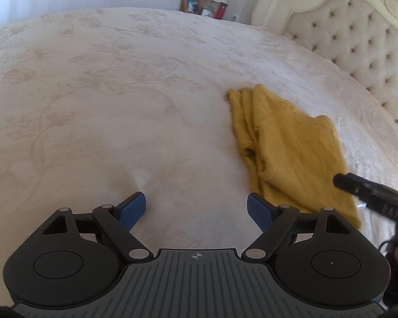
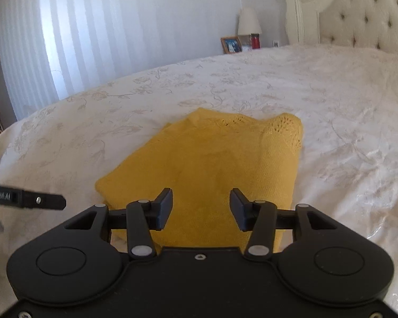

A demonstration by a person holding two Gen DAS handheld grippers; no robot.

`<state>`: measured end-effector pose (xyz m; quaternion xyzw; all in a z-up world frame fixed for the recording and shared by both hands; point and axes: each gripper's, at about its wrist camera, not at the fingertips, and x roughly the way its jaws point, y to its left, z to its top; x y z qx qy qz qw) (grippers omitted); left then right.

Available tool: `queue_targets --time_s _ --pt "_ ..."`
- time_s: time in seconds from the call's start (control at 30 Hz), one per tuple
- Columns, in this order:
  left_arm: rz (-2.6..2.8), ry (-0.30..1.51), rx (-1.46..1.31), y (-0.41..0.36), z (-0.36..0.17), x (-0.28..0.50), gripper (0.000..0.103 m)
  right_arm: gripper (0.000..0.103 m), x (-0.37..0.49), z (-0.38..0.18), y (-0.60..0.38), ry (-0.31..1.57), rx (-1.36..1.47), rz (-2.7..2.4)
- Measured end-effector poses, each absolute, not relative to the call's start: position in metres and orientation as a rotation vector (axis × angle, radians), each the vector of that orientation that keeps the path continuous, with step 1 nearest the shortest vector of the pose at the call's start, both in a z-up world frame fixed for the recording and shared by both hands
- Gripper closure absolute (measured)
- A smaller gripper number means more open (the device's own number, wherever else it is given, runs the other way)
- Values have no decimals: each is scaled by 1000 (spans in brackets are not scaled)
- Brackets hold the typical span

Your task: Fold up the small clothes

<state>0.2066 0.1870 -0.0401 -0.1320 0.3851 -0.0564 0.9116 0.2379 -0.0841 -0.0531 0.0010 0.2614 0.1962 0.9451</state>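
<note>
Lying folded on the bed point(image 2: 331, 100), the yellow garment point(image 2: 212, 164) sits under the open right gripper point(image 2: 201, 208).

Home bedroom, wide bed under a cream floral-patterned bedspread point(image 1: 119, 79), ivory button-tufted headboard with carved frame point(image 1: 358, 39), white-shaded bedside lamp point(image 2: 249, 21), wooden-framed photo point(image 2: 230, 44), white vertical blinds point(image 2: 92, 39)

A bed point(image 2: 331, 111) with a cream flowered cover is carrying a folded yellow knit garment point(image 2: 204, 169), lying just ahead of the right gripper point(image 2: 201, 209).
</note>
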Motion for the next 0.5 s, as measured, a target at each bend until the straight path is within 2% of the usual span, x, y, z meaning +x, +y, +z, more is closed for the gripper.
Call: queue_targets --time_s 0.17,0.4,0.47,0.5 --pt "-198 799 -314 167 -35 231 19 41 211 -58 -78 407 -141 412" --pt "-262 792 -276 131 -31 259 20 39 211 -67 -75 390 -248 419" --pt "-276 807 -269 123 -32 267 25 39 213 -71 -77 408 -268 413" --pt "-283 824 -261 118 -34 272 34 39 214 -73 -77 418 -282 417"
